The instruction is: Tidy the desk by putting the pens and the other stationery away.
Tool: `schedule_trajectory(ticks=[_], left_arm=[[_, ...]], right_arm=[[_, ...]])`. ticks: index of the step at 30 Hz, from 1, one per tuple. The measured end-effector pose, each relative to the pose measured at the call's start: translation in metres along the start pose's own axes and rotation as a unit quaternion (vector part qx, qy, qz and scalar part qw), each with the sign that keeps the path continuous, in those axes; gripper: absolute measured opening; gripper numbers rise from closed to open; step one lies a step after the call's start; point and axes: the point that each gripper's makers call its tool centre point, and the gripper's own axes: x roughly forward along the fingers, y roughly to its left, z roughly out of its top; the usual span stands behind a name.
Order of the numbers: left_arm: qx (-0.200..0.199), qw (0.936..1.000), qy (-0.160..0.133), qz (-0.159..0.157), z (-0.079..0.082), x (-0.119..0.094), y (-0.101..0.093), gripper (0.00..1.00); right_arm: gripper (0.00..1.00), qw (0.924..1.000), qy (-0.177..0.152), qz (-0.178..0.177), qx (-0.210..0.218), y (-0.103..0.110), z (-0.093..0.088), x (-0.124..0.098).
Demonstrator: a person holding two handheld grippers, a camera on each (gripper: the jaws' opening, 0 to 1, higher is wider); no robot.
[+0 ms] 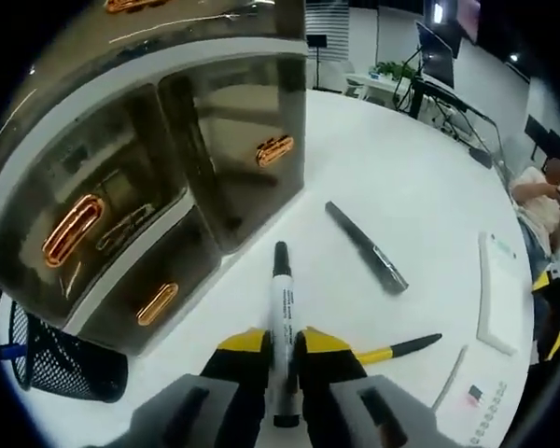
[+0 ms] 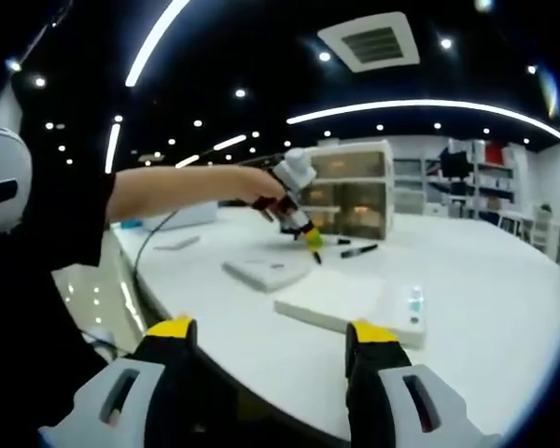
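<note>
Being carried toward the drawer unit (image 1: 168,187), seemingly, a marker (image 1: 282,327) is being clamped by the left tool (image 1: 282,350); the right tool (image 2: 266,350) is being held apart over the bench (image 2: 485,280).

Marker (image 1: 282,317) lies on the table (image 1: 373,177); drawers (image 1: 168,177) far left, pen (image 1: 367,246) right, mesh cup (image 1: 61,359) near left.

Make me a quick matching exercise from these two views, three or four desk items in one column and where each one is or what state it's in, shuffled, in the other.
Things:
1. white marker
2. black pen
3. right gripper
4. mesh pen cup

States or places:
A. open, holding nothing
B. lying loose on the white desk
C. beside the drawer unit, at the desk edge
D. clamped in the left gripper

Pairs: 1-D, 2-B, 3-A, 4-C
</note>
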Motion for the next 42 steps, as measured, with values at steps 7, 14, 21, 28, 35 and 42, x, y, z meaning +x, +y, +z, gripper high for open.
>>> schedule_trajectory(ticks=[7,14,21,28,35,42], left_arm=[[0.005,0.9999,-0.016,0.002,-0.003,-0.003,-0.005,0.11],[0.020,0.9977,-0.065,-0.008,0.003,-0.017,-0.026,0.10],[0.026,0.9920,-0.123,-0.014,0.006,-0.047,-0.037,0.10],[0.006,0.9820,-0.188,-0.023,-0.006,-0.090,-0.045,0.10],[-0.012,0.9710,-0.237,-0.031,-0.028,-0.131,-0.056,0.10],[-0.035,0.9532,-0.299,-0.031,-0.056,-0.168,-0.067,0.10]], right_arm=[[0.61,1.0000,0.000,0.004,0.003,0.007,-0.003,0.003],[0.61,1.0000,0.002,0.007,0.000,0.009,0.000,0.005],[0.59,0.9995,-0.019,0.018,0.018,0.015,0.010,0.010],[0.59,0.9992,-0.027,0.023,0.021,0.016,0.019,0.017],[0.59,0.9983,-0.036,0.035,0.029,0.016,0.027,0.023],[0.59,0.9971,-0.048,0.042,0.042,0.015,0.036,0.025]])
